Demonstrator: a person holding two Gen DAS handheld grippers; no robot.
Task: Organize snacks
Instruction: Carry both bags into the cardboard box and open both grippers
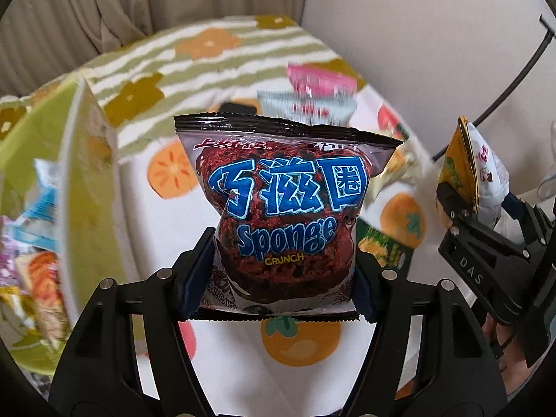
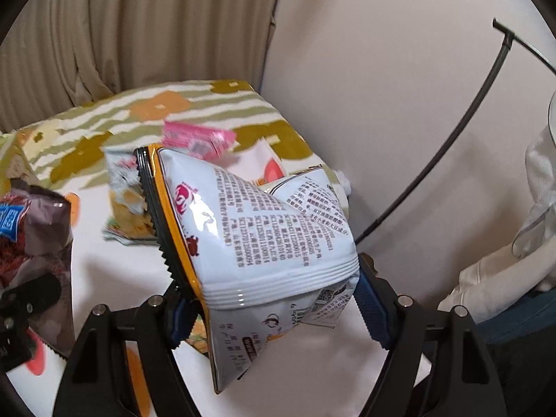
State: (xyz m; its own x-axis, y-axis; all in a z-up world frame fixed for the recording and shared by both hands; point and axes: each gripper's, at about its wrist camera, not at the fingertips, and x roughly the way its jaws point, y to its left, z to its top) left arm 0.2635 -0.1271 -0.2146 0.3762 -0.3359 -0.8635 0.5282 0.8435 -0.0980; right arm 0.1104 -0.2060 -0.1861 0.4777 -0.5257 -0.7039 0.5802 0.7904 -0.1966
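The left gripper [image 1: 278,274] is squeezing a Sponge Crunch bag [image 1: 281,208]. The right gripper [image 2: 274,299] is squeezing a white snack bag [image 2: 264,229] above the fruit-print tablecloth [image 2: 104,264].

— Dark brown-red Sponge Crunch packet [image 1: 283,215] at centre of the left wrist view: blue lettering outlined in white, yellow "CRUNCH", black crimped edges.

— Under it, white tablecloth [image 1: 222,229] printed with orange persimmons; green and white stripes with olive and orange flowers toward the top.

— At left edge, lime-green box [image 1: 74,160] with a pale rim. At upper centre, pink packet [image 1: 318,81], blurred.

— In the right wrist view, centre: white packet [image 2: 264,229] with black print, a red logo, a yellow-orange band and a black serrated edge.

— Black gripper arms at the bottom, blue pads [image 2: 370,307]. Beige curtain [image 2: 139,34] upper left, off-white wall [image 2: 382,87] upper right.
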